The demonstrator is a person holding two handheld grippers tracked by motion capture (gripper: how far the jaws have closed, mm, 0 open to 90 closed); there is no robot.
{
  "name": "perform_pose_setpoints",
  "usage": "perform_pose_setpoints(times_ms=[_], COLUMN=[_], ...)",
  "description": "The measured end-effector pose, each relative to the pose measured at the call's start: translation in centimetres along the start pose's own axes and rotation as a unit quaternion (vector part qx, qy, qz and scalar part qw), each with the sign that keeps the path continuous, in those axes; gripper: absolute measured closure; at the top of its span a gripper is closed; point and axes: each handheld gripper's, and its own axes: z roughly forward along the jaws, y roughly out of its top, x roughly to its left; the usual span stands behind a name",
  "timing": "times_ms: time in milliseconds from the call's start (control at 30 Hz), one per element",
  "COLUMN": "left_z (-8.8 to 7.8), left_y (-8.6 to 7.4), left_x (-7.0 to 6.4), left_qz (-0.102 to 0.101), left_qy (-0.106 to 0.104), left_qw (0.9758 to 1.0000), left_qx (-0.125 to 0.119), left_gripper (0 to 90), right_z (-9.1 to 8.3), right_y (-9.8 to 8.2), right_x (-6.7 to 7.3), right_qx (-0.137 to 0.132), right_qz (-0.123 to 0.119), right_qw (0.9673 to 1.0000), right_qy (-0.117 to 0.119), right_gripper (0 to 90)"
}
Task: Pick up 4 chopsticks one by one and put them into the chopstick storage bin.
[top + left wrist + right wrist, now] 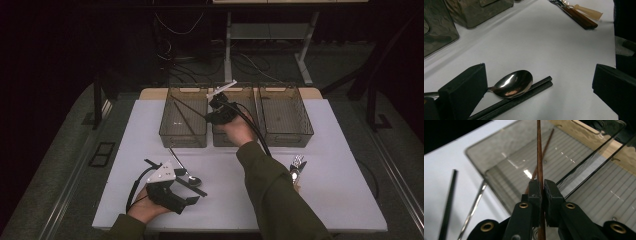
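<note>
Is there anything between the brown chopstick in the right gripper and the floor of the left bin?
Nothing visible blocks it. The right gripper holds the brown chopstick above the left bin, where another brown chopstick lies slanted.

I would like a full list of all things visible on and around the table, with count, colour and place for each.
table: one, white top, under all the things
bins: three, clear smoky grey, in a row at the far edge
brown chopstick: one, held upright over the left bin
second brown chopstick: one, lying inside the left bin
spoon: one, shiny metal, near side of the table, by the left gripper
black chopsticks: two, side by side, next to the spoon bowl
cutlery pile: number unclear, metal with brown and pale handles, right of the sleeve
left gripper: one, black, jaws open, low near the spoon
right gripper: one, black, shut on the brown chopstick
sleeve: one, olive green, right arm
</note>
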Motion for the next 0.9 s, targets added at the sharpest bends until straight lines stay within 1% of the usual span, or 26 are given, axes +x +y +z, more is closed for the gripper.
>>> perform_pose_setpoints(times_ms=[100, 133, 233, 333, 400, 467, 533, 633, 733, 900], left_z=[-0.1, -0.1, -0.1, -0.1, -0.1, -0.1, -0.1, -0.1, -0.1, -0.1], left_y=[0.0, 0.0, 0.0, 0.1, 0.1, 0.1, 0.2, 0.2, 0.2, 0.2], left_x=[0.0, 0.0, 0.1, 0.0, 0.0, 0.0, 0.0, -0.1, -0.1, 0.0], left_qz=[0.001, 0.001, 0.001, 0.001, 0.005, 0.006, 0.009, 0.006, 0.005, 0.008], left_qy=[-0.002, -0.002, -0.003, -0.005, -0.006, -0.006, -0.007, -0.008, -0.008, -0.008], left_qw=[1.0000, 1.0000, 1.0000, 1.0000, 1.0000, 1.0000, 0.9999, 0.9999, 0.9999, 0.9999], left_qx=[0.000, 0.000, -0.001, -0.001, -0.002, -0.001, -0.001, -0.002, -0.004, -0.001], left_gripper=[0.0, 0.0, 0.0, 0.0, 0.0, 0.0, 0.0, 0.0, 0.0, 0.0], right_z=[1.0, 1.3, 2.2, 3.0, 3.5, 4.0, 4.5, 4.9, 5.2, 4.9], right_y=[0.5, 0.6, 1.1, 1.6, 1.8, 2.1, 2.3, 2.3, 2.2, 2.3], right_x=[0.0, 0.1, 0.4, 0.5, 0.6, 0.6, 0.6, 0.6, 0.5, 0.6], right_qx=[0.008, 0.011, 0.019, 0.024, 0.027, 0.032, 0.034, 0.038, 0.034, 0.028], right_qz=[0.004, -0.001, 0.002, 0.012, 0.015, 0.016, 0.025, 0.023, 0.027, 0.019], right_qw=[0.9999, 0.9999, 0.9996, 0.9991, 0.9990, 0.9985, 0.9983, 0.9981, 0.9982, 0.9988], right_qy=[-0.006, -0.012, -0.023, -0.034, -0.034, -0.041, -0.040, -0.043, -0.040, -0.034], right_gripper=[84.9, 84.8, 84.8, 84.8, 84.8, 84.8, 84.8, 84.6, 83.8, 73.1])
